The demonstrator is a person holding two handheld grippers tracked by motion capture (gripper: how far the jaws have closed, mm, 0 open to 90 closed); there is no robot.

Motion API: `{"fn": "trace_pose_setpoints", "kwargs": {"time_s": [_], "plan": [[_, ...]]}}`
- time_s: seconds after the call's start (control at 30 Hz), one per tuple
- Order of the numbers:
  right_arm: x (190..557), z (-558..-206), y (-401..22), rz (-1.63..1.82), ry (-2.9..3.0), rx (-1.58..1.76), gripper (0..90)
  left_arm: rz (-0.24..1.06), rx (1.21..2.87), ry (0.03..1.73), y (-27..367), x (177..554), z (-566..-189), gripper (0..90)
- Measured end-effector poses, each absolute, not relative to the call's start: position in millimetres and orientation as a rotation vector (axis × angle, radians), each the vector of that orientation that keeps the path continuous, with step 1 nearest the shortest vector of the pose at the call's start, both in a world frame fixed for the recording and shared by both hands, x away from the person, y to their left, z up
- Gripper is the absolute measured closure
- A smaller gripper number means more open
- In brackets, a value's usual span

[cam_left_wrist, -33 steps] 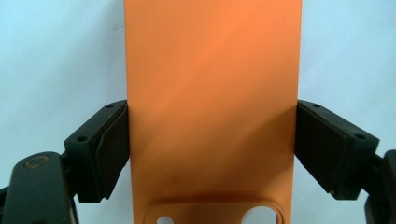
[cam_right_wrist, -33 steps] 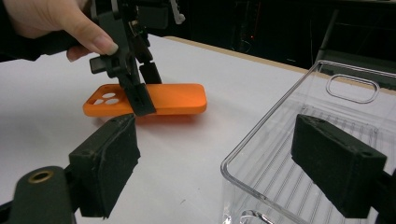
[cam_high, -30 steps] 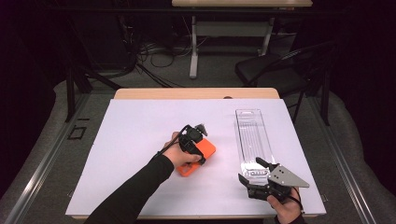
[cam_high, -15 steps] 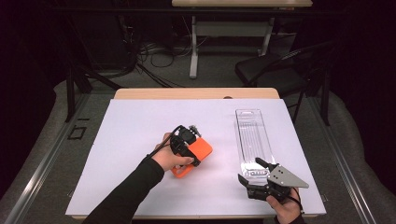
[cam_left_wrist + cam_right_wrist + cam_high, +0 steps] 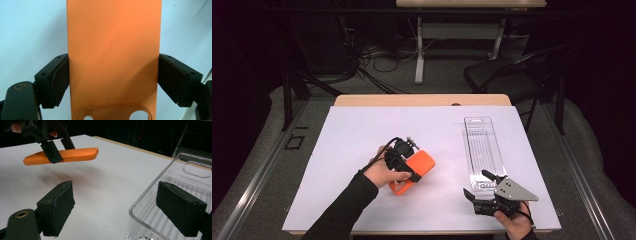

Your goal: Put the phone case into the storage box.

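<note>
White sheet covers desk [image 5: 362,130], dark room behind. My left tongs [image 5: 404,162] clamp orange phone case [image 5: 414,170] across its width, holding it off sheet (shadow beneath in right gripper view). My right tongs [image 5: 479,187] gape, gripping nothing, near end of clear tray [image 5: 482,145] between them. Step in hand, I judge: carrying case. Next: bring case over tray, level it, lower before release.

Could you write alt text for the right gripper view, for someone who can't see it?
An orange phone case hangs above the white table, clamped by the left gripper. In front, the right gripper stands open, one jaw over a clear plastic tray.
</note>
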State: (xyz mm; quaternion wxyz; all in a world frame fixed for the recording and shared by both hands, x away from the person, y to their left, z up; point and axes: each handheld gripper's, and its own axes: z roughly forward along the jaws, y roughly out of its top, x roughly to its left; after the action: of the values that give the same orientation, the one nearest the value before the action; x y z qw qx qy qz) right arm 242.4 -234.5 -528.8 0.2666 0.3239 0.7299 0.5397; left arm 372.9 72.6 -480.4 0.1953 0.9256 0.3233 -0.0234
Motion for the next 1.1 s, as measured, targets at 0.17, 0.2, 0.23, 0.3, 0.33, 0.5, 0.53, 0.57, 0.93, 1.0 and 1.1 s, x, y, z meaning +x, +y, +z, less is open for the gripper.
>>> {"fn": "trace_pose_setpoints", "kwargs": {"time_s": [0.17,0.2,0.23,0.3,0.33,0.5,0.53,0.57,0.93,1.0,1.1], "plan": [[244.1,-527.9,-229.2,1.447,1.995,0.861,14.3,-0.067,2.623,0.888,73.8,371.4,-476.5,16.2],[244.8,-527.2,-228.3,1.444,2.002,0.858,14.3,-0.066,2.625,0.886,73.8,370.8,-475.4,16.2],[245.6,-526.6,-226.8,1.444,2.008,0.861,14.4,-0.065,2.629,0.883,74.0,370.3,-474.1,16.2],[248.5,-524.4,-222.7,1.424,2.034,0.849,14.4,-0.072,2.639,0.873,75.0,369.5,-471.4,16.2],[248.5,-524.4,-222.7,1.424,2.034,0.849,14.4,-0.072,2.644,0.868,75.3,369.0,-470.3,16.2],[254.0,-521.0,-213.8,1.35,2.103,0.838,14.5,-0.066,2.688,0.841,76.2,366.3,-464.8,16.2],[255.3,-520.1,-211.9,1.334,2.117,0.829,14.5,-0.069,2.691,0.839,76.3,366.0,-463.9,16.2],[256.8,-519.1,-209.8,1.319,2.129,0.824,14.6,-0.069,2.693,0.839,76.1,365.6,-463.5,16.2],[267.7,-508.9,-184.1,1.249,2.17,0.672,15.3,-0.028,2.736,0.821,75.3,363.9,-462.8,16.2],[268.8,-508.6,-180.6,1.246,2.174,0.656,15.4,-0.038,2.729,0.814,75.4,363.6,-462.5,16.1],[270.3,-508.4,-176.6,1.239,2.185,0.626,15.4,-0.057,2.731,0.81,74.6,362.9,-462.6,16.2]]}}
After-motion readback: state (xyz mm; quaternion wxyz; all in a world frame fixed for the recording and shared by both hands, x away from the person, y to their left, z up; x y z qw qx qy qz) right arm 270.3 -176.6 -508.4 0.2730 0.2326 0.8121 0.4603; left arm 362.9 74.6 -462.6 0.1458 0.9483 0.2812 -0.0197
